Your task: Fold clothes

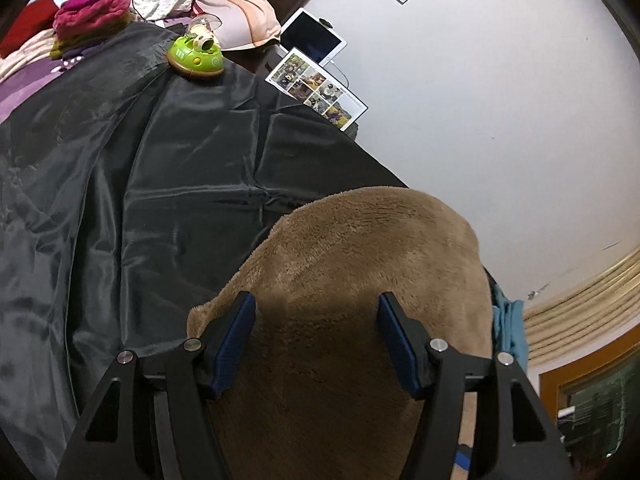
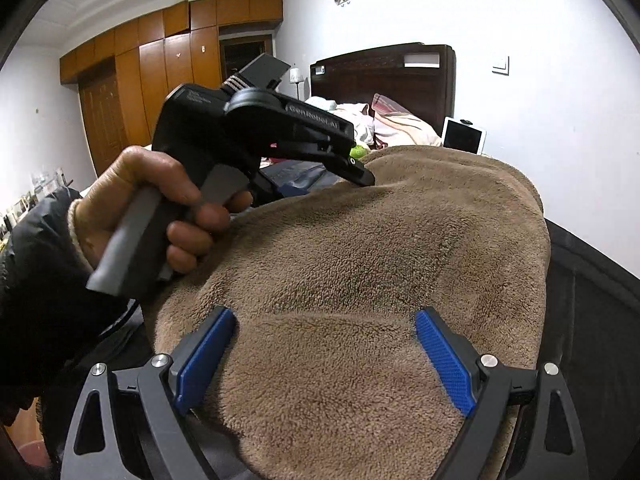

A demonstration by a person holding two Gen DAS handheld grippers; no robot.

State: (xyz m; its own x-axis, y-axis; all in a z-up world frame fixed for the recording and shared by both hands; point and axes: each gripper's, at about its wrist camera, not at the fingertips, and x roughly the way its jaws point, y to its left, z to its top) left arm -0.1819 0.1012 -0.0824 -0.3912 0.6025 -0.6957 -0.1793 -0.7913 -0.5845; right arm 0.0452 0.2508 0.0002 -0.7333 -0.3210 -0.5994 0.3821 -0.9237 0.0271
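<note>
A brown fleece garment (image 1: 360,248) lies bunched on the black sheet (image 1: 160,184) that covers the bed. In the left wrist view my left gripper (image 1: 316,320) hovers over its near part. The blue pads (image 1: 236,336) are spread wide and the fleece lies beneath them, not pinched. The right wrist view shows a hand holding that left gripper (image 2: 328,184), its tip resting at the far edge of the fleece (image 2: 360,264). My right gripper (image 2: 326,344) is open too, with its blue pads (image 2: 444,356) wide apart over the near fold.
A green toy (image 1: 196,56) sits on the sheet, with a pile of folded pink clothes (image 1: 92,12) and pillows (image 1: 236,12) behind it. A tablet (image 1: 314,36) and a photo sheet (image 1: 316,90) lean near the wall. A teal cloth (image 1: 508,328) hangs at the bed's edge.
</note>
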